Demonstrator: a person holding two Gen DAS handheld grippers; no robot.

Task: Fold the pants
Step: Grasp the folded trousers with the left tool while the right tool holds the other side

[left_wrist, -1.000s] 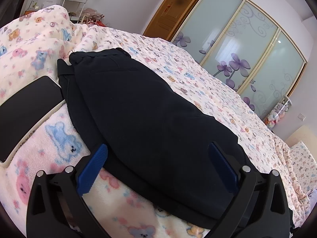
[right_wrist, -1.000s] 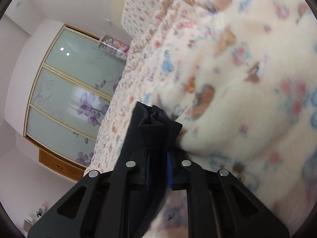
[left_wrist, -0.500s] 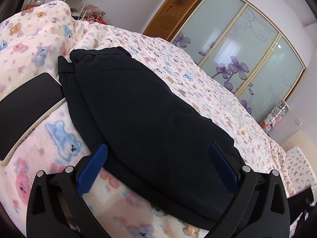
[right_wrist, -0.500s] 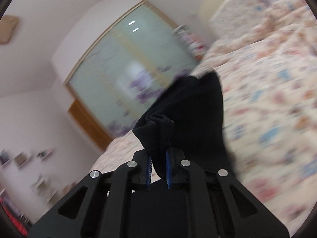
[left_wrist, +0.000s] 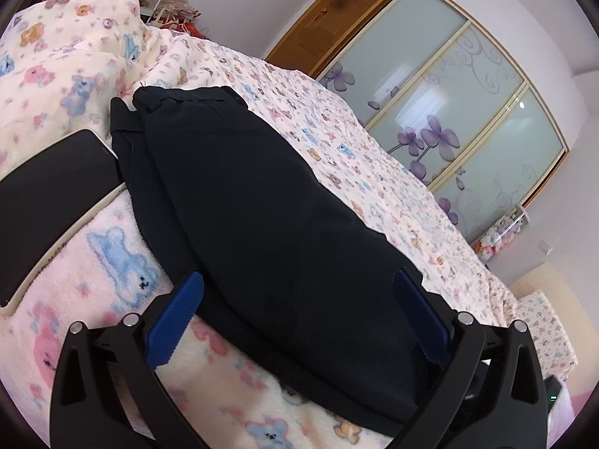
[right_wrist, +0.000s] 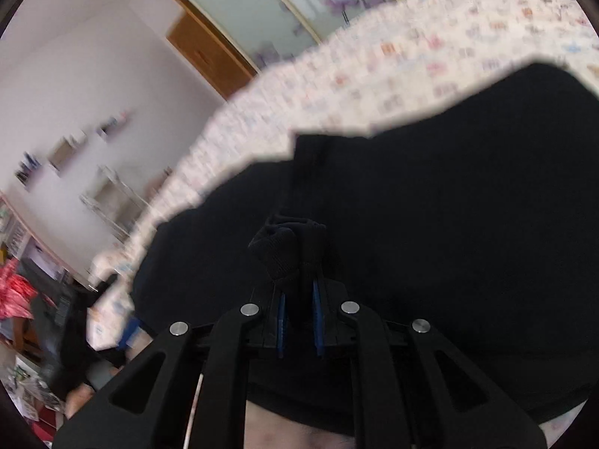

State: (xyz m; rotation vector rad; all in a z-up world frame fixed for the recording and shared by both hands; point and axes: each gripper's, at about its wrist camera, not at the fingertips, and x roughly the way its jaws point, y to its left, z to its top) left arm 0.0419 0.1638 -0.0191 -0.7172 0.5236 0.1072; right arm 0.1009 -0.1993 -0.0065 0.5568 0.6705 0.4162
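the right tool [right_wrist: 297,321], clamped on a bunched end of the pants [left_wrist: 262,202], has swung it up over the rest below. left tool [left_wrist: 299,318] gapes wide, empty, pants on the bed [left_wrist: 374,157] just ahead: the fold is underway.

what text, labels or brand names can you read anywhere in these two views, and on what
None can be read.
Black folded pants: no tag or print shows.
Dark flat tablet-like slab: blank face.
Pastel bear-print blanket: pictures only.
Frosted flower-pattern wardrobe doors: no lettering.
Shelf clutter in right wrist view: too blurred.
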